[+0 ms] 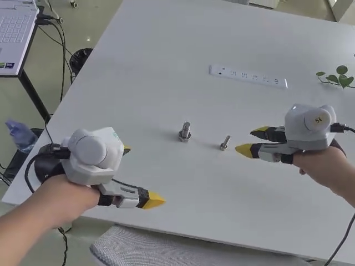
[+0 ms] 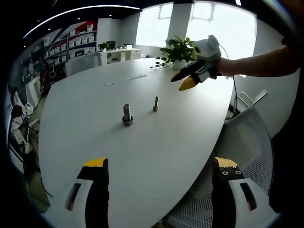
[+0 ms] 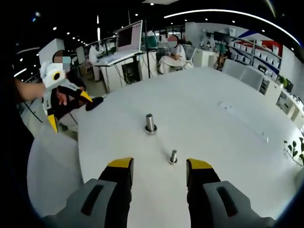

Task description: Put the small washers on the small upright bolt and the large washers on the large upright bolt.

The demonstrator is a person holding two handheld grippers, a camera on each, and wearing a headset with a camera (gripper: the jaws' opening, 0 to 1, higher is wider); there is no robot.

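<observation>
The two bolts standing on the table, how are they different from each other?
The large bolt is thicker and taller than the small bolt. The large bolt has a wide collar at its foot; the small bolt's foot is much smaller. The small bolt stands closer to the right gripper, the large bolt farther from it. Both are silvery metal, upright on the white table, and untouched.

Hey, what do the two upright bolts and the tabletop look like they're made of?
Large bolt: probably steel, bare grey with a dull metallic sheen. Small bolt: likely the same, grey and slightly shiny. Table: smooth matte white top, perhaps laminate or painted board; its core can't be told.
</observation>
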